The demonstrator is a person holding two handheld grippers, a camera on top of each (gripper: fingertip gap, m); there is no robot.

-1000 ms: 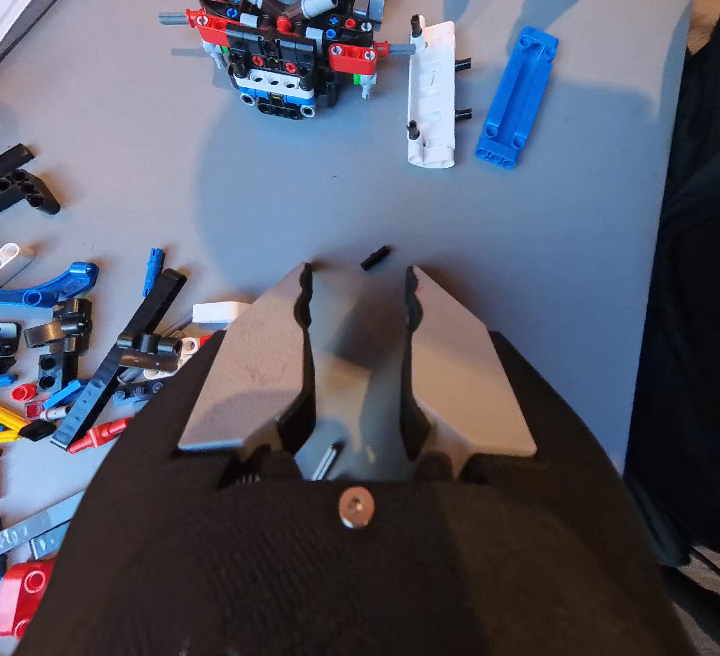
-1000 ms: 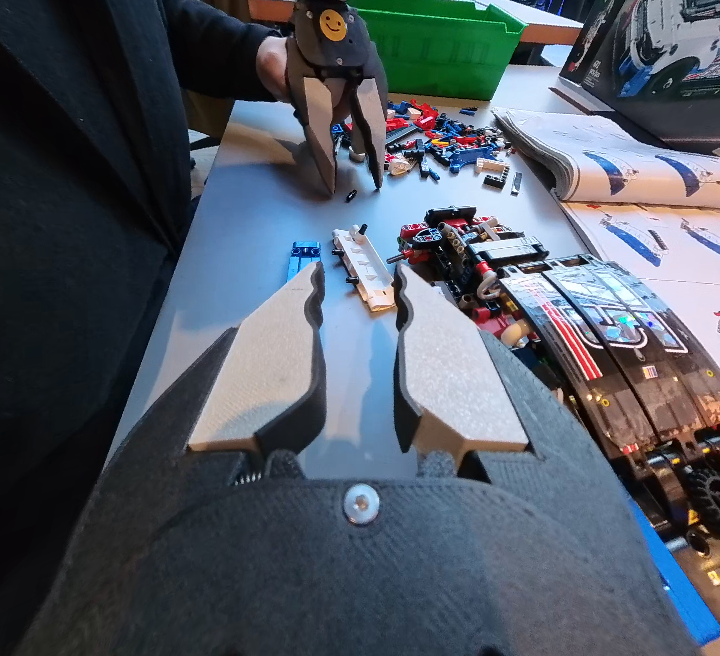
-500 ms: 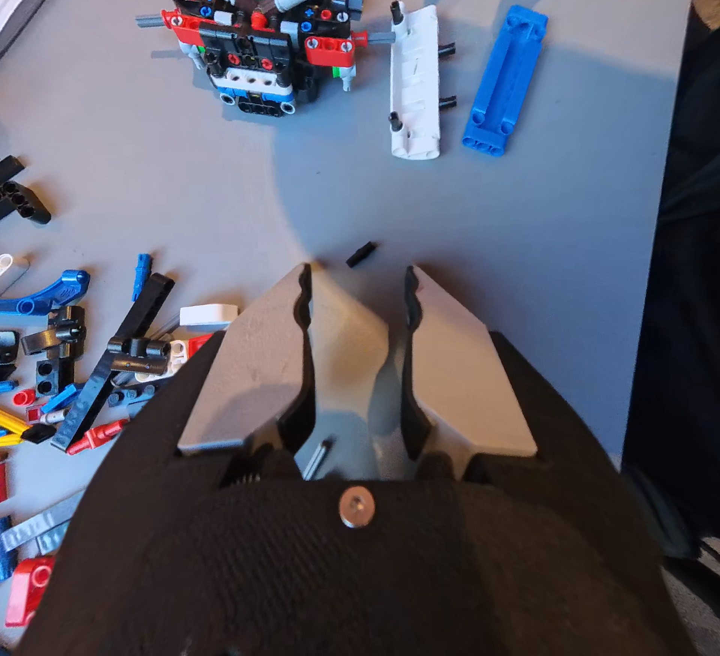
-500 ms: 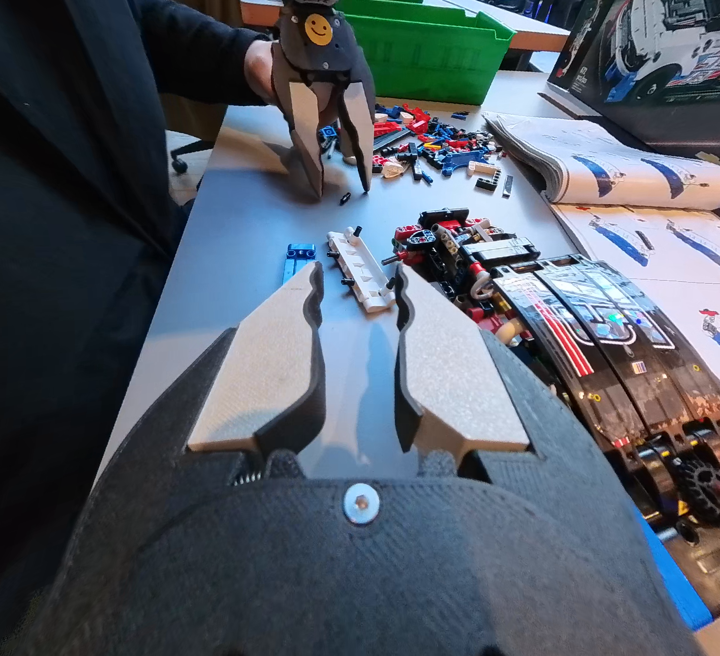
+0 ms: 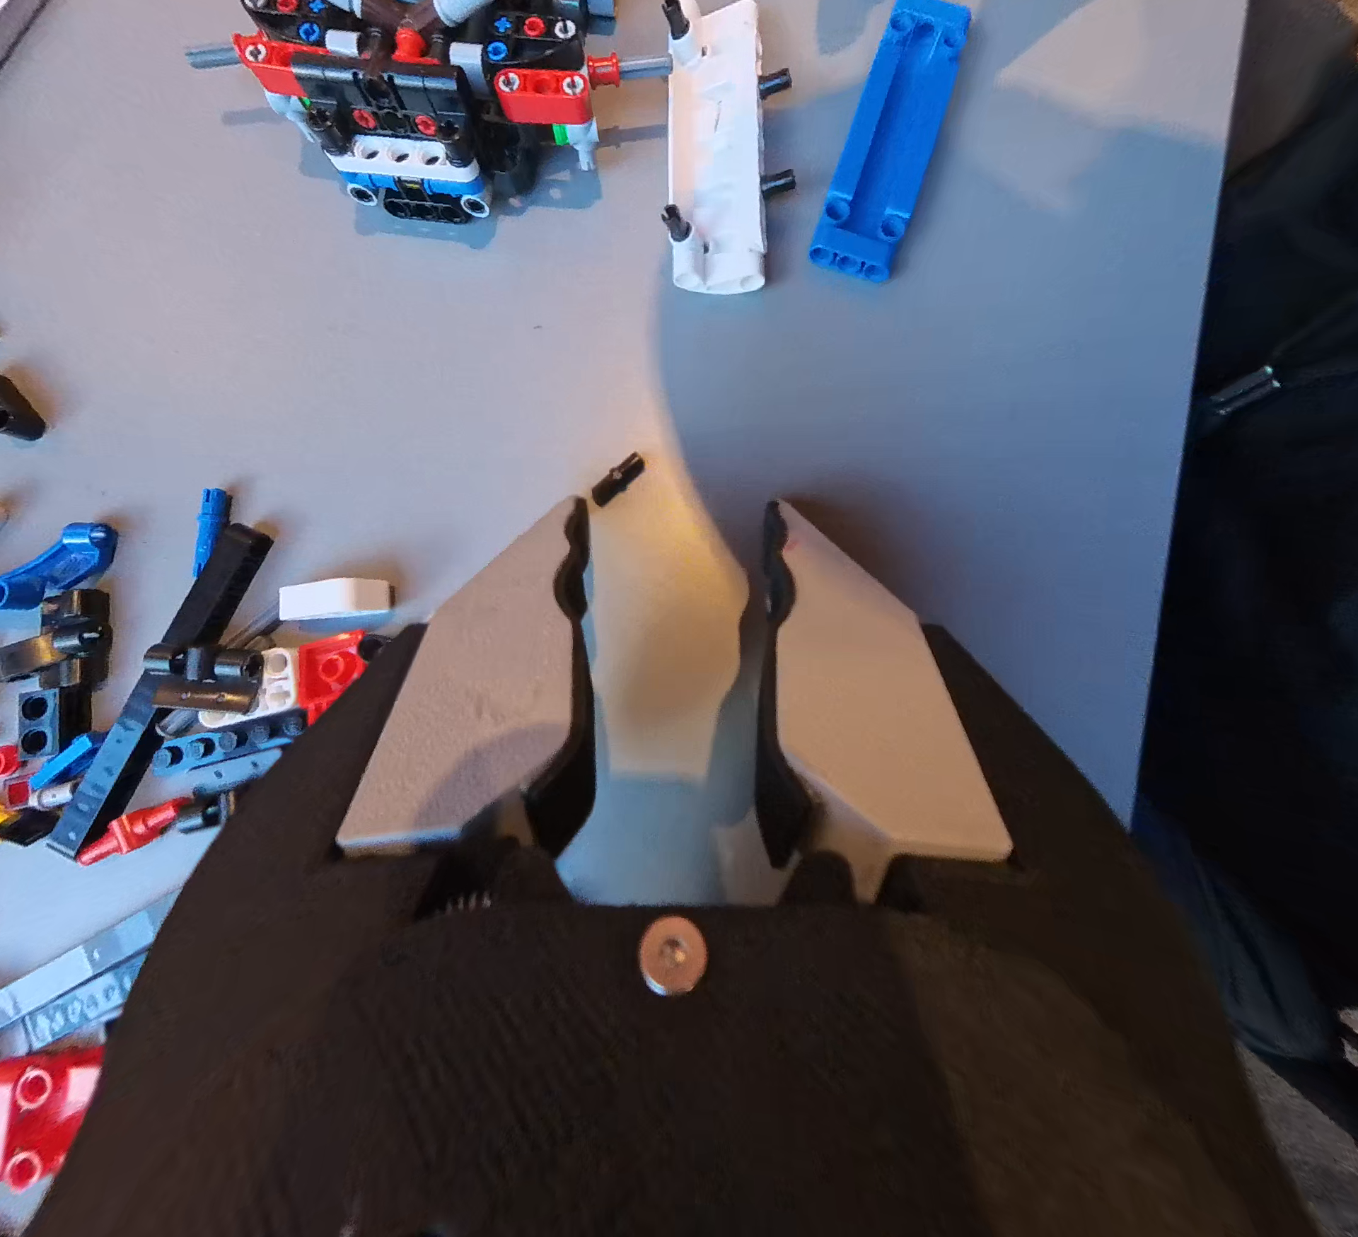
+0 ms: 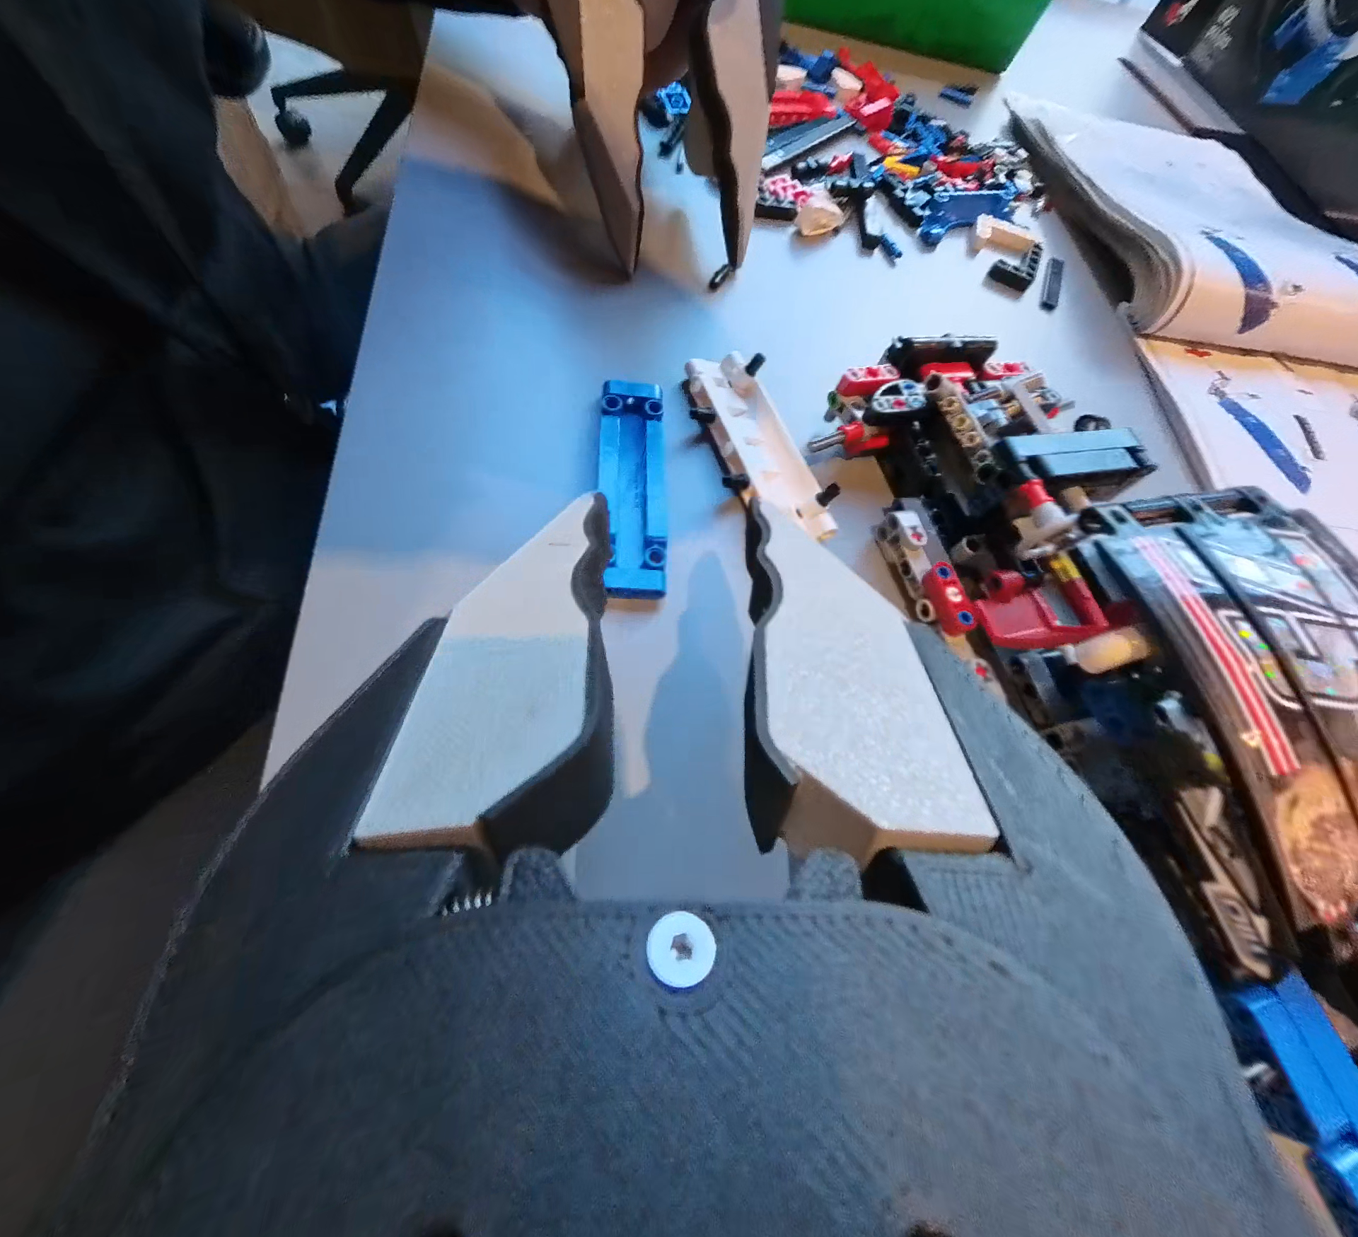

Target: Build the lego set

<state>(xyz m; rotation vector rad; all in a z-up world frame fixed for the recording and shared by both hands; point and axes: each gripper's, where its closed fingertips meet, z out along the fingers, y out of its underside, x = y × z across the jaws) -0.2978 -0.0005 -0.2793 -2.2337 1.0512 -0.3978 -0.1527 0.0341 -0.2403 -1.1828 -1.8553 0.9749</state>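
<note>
Left gripper jaws are gaping wide, gripping nothing, tips sitting low over the grey table. Black pin is lying just beside the left fingertip. Right gripper is likewise hanging open and empty, the blue plate lying beside its left finger. White panel is lying between plate and car model.

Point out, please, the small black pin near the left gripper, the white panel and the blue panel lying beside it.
small black pin (image 5: 618, 469), left wrist view, middle of its body.
white panel (image 5: 720, 143), left wrist view, centre of its top face.
blue panel (image 6: 633, 489), right wrist view, centre groove.
</note>
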